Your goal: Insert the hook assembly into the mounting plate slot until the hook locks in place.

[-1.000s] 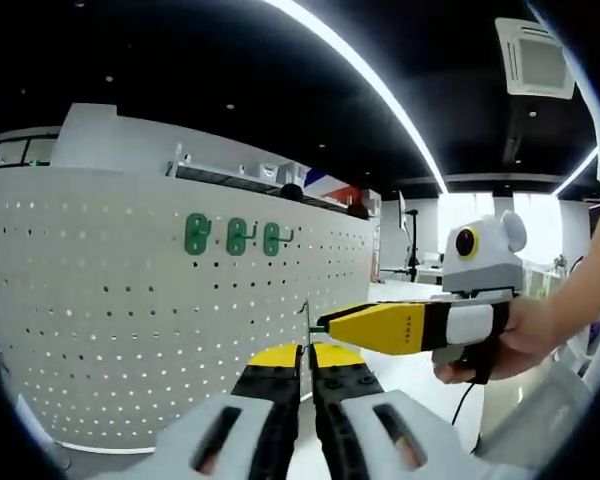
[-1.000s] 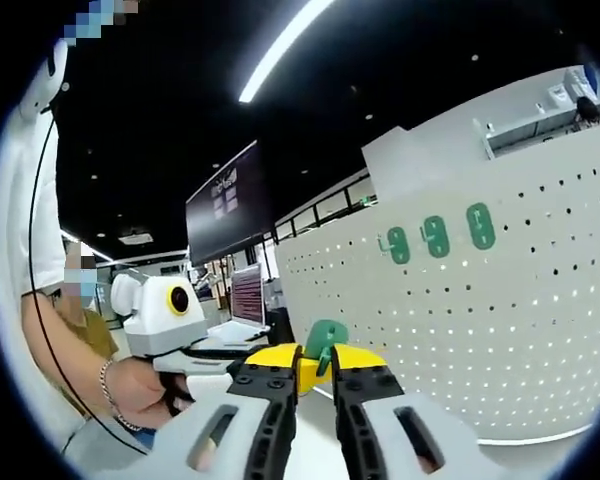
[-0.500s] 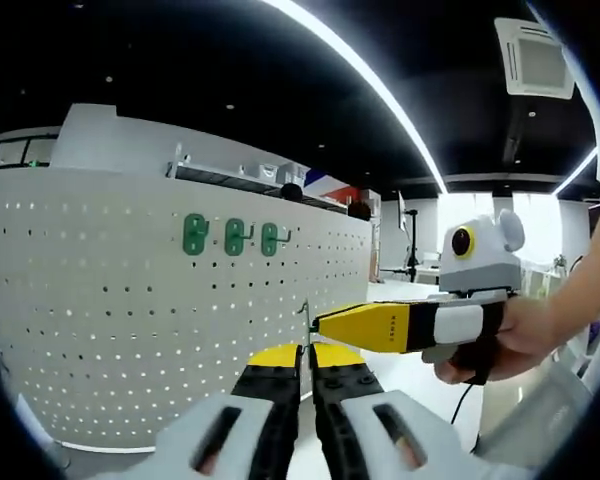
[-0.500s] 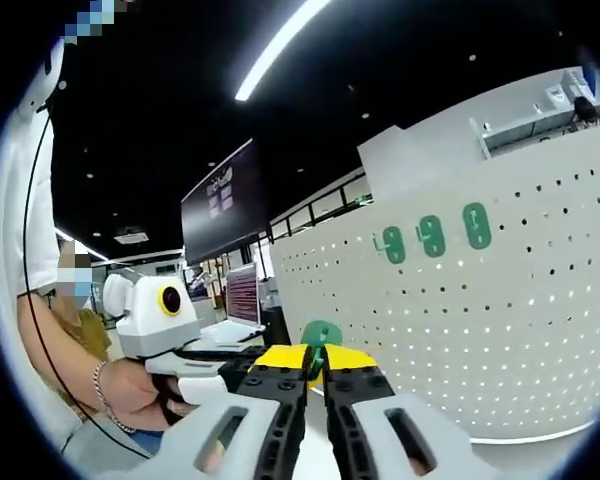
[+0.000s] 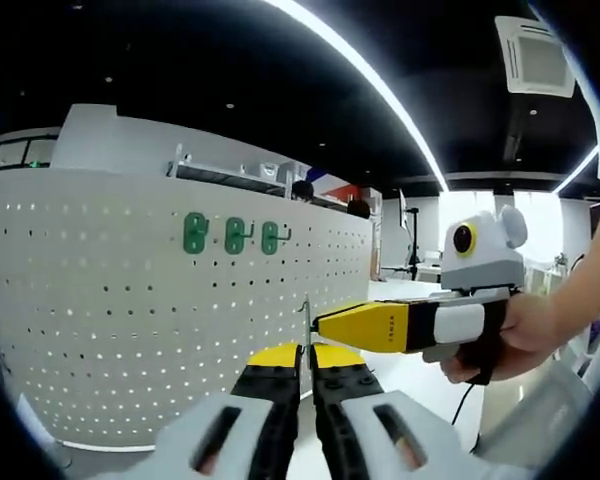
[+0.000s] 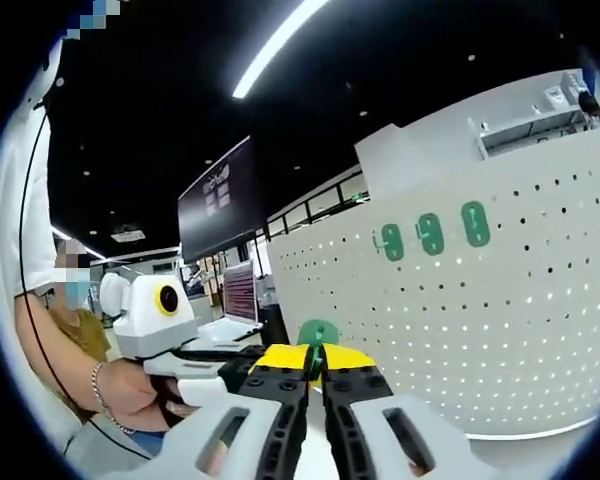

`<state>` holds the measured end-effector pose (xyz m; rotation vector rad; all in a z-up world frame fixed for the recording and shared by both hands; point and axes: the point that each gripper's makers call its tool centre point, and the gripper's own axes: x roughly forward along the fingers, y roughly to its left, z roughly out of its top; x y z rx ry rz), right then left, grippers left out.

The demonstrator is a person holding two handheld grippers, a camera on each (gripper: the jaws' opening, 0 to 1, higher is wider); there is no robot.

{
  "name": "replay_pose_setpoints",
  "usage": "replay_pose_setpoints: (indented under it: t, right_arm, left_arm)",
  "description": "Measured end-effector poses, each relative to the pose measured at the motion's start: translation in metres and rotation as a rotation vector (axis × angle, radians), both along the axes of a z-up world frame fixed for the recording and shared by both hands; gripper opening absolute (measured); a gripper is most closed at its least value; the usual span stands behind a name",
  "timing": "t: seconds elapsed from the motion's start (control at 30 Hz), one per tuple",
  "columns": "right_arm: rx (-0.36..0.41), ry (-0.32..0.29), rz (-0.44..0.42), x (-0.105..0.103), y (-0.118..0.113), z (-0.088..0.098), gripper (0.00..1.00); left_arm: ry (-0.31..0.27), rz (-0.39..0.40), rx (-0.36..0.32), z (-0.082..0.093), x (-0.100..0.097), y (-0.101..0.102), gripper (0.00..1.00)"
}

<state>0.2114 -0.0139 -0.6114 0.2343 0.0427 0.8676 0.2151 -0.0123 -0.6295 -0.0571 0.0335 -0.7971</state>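
Right gripper (image 6: pixel 315 362) clenches the green oval plastic plate (image 6: pixel 318 332), left gripper (image 5: pixel 302 356) pinches the thin metal hook (image 5: pixel 305 318); mating them comes next, needing careful alignment.

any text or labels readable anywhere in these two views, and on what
Nothing can be read for certain.
Small dark print on the right gripper's yellow jaw, left gripper view: too small to read.
Pale marks on the dark wall screen, right gripper view: blurred.
Lines on the laptop screen: blurred.
The green hook plates and the white pegboard carry no text.
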Motion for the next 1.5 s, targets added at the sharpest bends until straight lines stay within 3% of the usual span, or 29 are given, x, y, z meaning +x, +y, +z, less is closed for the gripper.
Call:
replay_pose_setpoints:
  t: [0.17, 0.6, 0.8, 1.0, 1.13, 1.2, 1.4, 1.47, 1.5]
  right_arm:
    - [0.008, 0.037, 0.001, 0.000, -0.001, -0.001, 0.01]
    - [-0.013, 0.023, -0.003, -0.003, -0.002, -0.002, 0.00]
    - [-0.007, 0.026, -0.008, -0.002, -0.005, -0.001, 0.00]
    - [0.006, 0.032, -0.009, -0.003, -0.006, 0.000, 0.00]
    - [0.007, 0.036, -0.009, -0.003, -0.006, 0.000, 0.00]
    - [0.012, 0.041, -0.009, -0.003, -0.006, -0.001, 0.00]
    - [0.006, 0.041, -0.014, -0.002, -0.007, 0.000, 0.00]
    - [-0.003, 0.030, -0.048, 0.001, -0.014, 0.003, 0.00]
    - [-0.033, 0.016, -0.108, 0.006, -0.024, 0.003, 0.00]
  left_arm:
    - [0.008, -0.003, 0.000, -0.001, -0.001, -0.001, 0.03]
    - [0.021, -0.029, 0.007, -0.004, -0.003, -0.005, 0.07]
    - [0.019, -0.036, 0.040, -0.008, -0.003, -0.009, 0.27]
    - [0.055, -0.033, 0.056, -0.014, -0.002, -0.011, 0.56]
    - [0.073, -0.018, 0.060, -0.018, 0.000, -0.009, 0.70]
    - [0.073, -0.008, 0.065, -0.019, 0.001, -0.007, 0.74]
    - [0.077, -0.003, 0.071, -0.021, 0.001, -0.006, 0.75]
    - [0.079, -0.003, 0.072, -0.021, 0.001, -0.006, 0.74]
    - [0.077, -0.001, 0.075, -0.021, 0.002, -0.005, 0.74]
